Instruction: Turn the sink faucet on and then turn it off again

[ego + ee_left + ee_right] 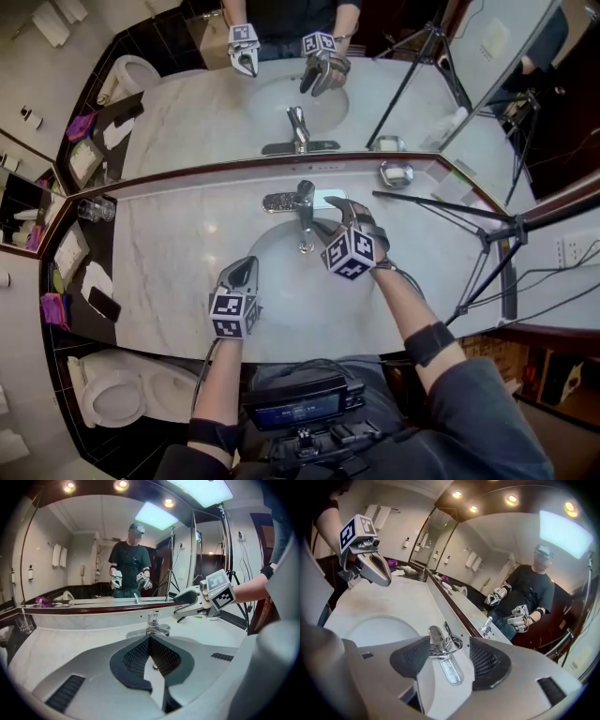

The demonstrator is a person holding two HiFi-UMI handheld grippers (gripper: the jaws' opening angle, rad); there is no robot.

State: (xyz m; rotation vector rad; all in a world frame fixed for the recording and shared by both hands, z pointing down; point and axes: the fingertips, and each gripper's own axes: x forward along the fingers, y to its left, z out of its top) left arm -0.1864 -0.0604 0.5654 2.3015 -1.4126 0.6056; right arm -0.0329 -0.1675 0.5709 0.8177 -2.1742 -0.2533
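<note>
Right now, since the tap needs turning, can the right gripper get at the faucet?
Probably yes: the right gripper is open close by the faucet, which shows between its jaws with nothing in the way.

The chrome faucet (302, 201) stands upright at the white sink (281, 286)'s back rim.

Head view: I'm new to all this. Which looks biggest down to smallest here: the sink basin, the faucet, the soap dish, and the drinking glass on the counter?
1. sink basin, clearly the largest
2. faucet
3. soap dish and drinking glass: these look about the same size, so I won't rank one above the other.
</note>
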